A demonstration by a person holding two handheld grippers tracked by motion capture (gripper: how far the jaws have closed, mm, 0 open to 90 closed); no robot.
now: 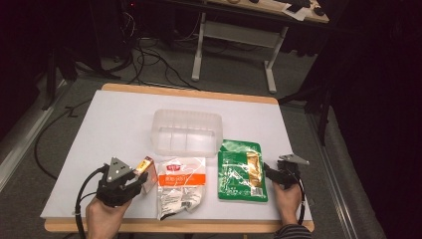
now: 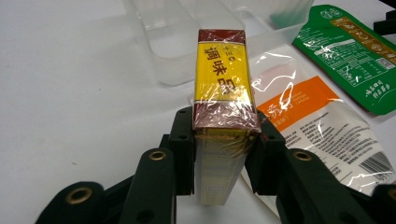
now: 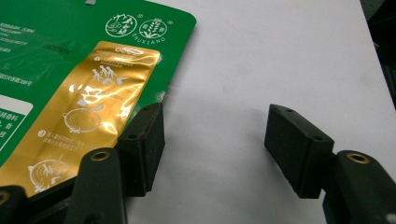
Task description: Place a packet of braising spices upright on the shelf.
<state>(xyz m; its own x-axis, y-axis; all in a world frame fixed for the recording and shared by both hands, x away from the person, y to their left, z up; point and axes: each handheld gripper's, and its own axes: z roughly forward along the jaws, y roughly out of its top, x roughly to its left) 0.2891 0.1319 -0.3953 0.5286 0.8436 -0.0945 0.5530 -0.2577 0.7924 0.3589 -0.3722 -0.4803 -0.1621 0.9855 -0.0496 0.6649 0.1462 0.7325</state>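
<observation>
Overhead light falls on the white table (image 1: 114, 124), while the room toward twelve and three o'clock sinks into darkness. The high view is soft and grainy. Glare streaks the wrapped yellow box (image 2: 223, 74) and gold-and-green packet (image 3: 93, 98); shadows are faint.

From above your side of the table (image 1: 114, 129) you look forward and down. Your left gripper view sits close behind its jaws, facing the tub (image 2: 187, 42) beyond them. Your right gripper view looks closely past its jaws; both share the green packet (image 3: 56, 51).
</observation>
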